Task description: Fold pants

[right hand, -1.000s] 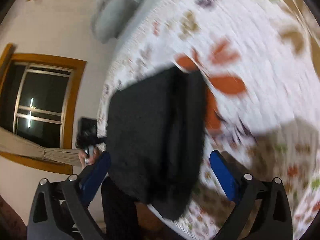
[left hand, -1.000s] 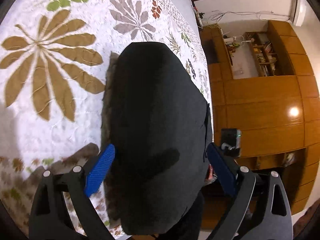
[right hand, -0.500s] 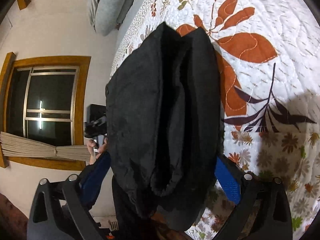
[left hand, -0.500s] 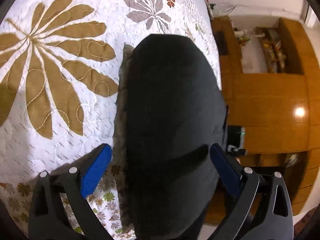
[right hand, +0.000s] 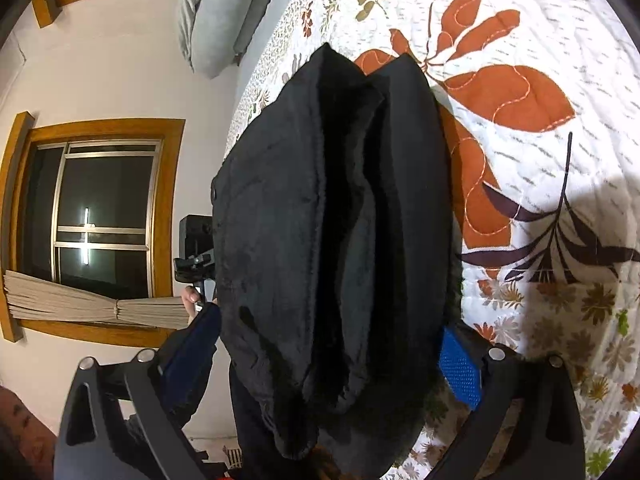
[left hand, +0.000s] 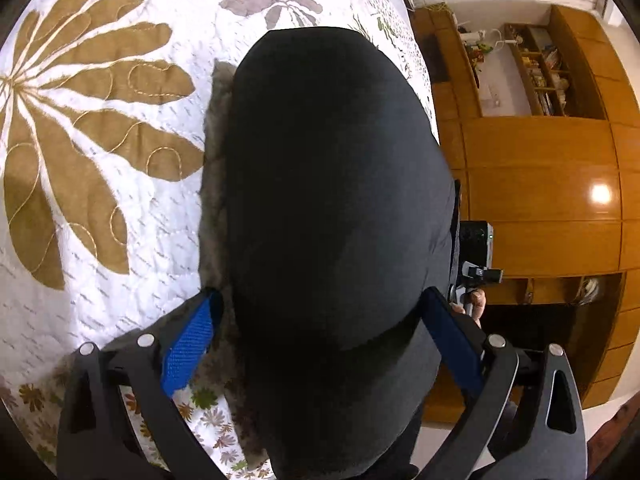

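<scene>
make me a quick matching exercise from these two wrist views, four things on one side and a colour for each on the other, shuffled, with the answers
Things:
1. pants
2. pillow
3. cabinet wall
4. big leaf print beside the pants in the right wrist view

Colours:
A. orange-red
B. light grey
C. black
D. glossy honey brown

Pairs: 1-C, 2-B, 3-D, 4-A
</scene>
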Demonstrator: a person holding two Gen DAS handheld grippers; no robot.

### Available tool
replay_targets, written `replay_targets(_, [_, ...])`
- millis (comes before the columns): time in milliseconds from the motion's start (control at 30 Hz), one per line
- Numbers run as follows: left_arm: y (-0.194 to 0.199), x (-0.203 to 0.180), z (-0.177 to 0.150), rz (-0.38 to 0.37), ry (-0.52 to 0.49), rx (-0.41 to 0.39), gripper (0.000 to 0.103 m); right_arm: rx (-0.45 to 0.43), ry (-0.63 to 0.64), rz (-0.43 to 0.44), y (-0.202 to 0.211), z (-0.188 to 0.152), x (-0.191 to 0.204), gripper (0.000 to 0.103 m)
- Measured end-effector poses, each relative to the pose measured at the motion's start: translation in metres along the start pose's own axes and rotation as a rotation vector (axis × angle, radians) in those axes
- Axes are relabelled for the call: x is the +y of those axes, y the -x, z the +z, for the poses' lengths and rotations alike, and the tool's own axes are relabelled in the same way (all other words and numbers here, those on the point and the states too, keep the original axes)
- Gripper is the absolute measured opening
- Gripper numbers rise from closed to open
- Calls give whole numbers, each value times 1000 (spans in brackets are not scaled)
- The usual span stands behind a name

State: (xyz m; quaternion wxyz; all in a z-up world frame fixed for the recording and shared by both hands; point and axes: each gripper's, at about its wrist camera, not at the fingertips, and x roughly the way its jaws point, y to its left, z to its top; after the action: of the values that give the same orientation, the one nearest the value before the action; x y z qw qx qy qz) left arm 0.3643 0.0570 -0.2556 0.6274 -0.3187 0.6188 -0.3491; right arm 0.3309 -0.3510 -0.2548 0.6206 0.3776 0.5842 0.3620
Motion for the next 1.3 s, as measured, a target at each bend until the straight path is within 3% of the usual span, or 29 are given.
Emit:
replay_targets(133, [3,-3,-9,40,-5,-10,95,6,11,-1,-3,1,1,100])
replay_targets(300, [4,2,-11,24,5,-12,75,15,18,-3,-14,4,7,100])
replay_targets(367, [7,5,-12,22,8,-17,71,10,38,-13,-14,2,9,89])
replay_targets(433, [9,4,-13,25,5,-25,67,11,59,-26,-14,0,12,68])
replay_targets(633, [20,5,-16,15,1,-67,50,-8,87,-38,-12,-1,19,50])
replay_targets(867, [34,-1,-16,-6,-4,-99,36,-16,117,-25,-12,1,39,44])
replay_targets(1300, [84,-5,-3,34,-14,-162,34,10,175,-15,-38,27,72,43])
